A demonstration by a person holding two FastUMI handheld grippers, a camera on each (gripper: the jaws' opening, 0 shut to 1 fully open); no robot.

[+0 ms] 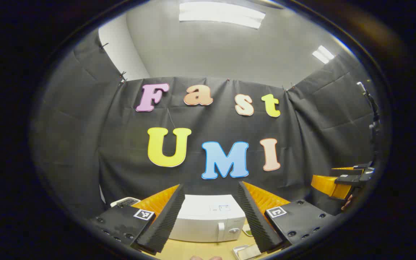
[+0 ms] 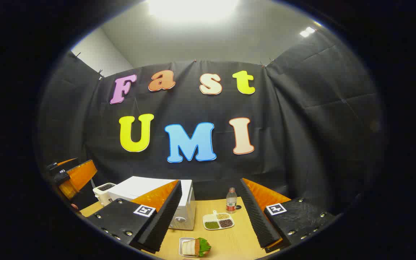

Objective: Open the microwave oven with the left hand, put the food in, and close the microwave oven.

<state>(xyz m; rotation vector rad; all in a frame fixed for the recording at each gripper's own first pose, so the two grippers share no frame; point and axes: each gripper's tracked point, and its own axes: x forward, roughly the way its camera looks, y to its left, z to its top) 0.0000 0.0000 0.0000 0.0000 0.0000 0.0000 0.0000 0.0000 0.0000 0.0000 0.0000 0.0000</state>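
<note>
Black cloth walls back a pale wooden table (image 2: 229,238); in the left gripper view my left gripper (image 1: 211,224) hangs with fingers spread and empty, framing the boxy white microwave (image 1: 208,220), door shut and facing me. In the right gripper view my right gripper (image 2: 211,220) is likewise apart, the microwave (image 2: 146,191) left, a sandwich dish (image 2: 193,247), divided tray (image 2: 218,221) and bottle (image 2: 231,200) ahead.

Toaster (image 2: 104,190), bottle (image 2: 231,200), divided dish (image 2: 218,221) on table (image 2: 229,242).
</note>
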